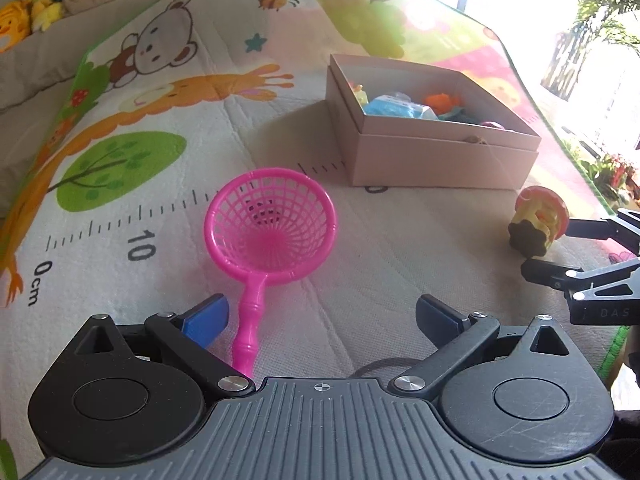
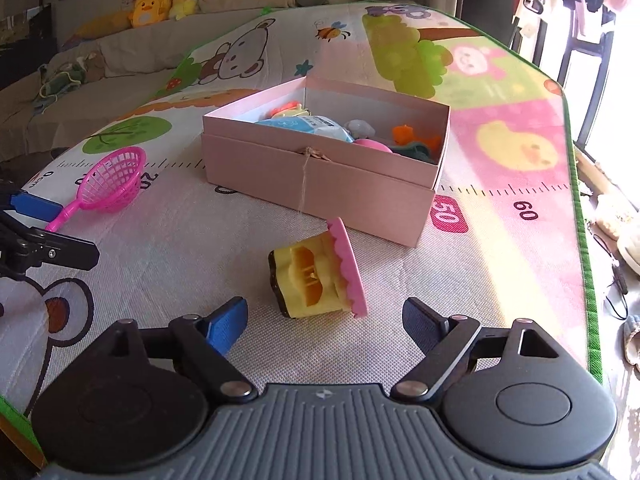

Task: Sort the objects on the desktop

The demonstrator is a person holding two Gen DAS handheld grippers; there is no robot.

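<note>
A pink toy net scoop point(image 1: 272, 224) lies on the play mat, its handle point(image 1: 249, 332) pointing back between the fingers of my open left gripper point(image 1: 320, 318), close to the left finger. It also shows in the right wrist view point(image 2: 110, 182). A yellow toy house with a pink roof point(image 2: 318, 278) lies on its side just ahead of my open, empty right gripper point(image 2: 324, 320); it also shows in the left wrist view point(image 1: 538, 220). A pink cardboard box point(image 2: 320, 178), open, holds several small toys; it also shows in the left wrist view point(image 1: 440, 160).
A colourful play mat point(image 1: 180, 100) with cartoon animals and a ruler print covers the surface. Its green edge point(image 2: 580, 220) runs along the right, with floor clutter beyond. Plush toys point(image 2: 160, 4) sit on a sofa behind. The right gripper's fingers point(image 1: 580, 272) show at the left view's right edge.
</note>
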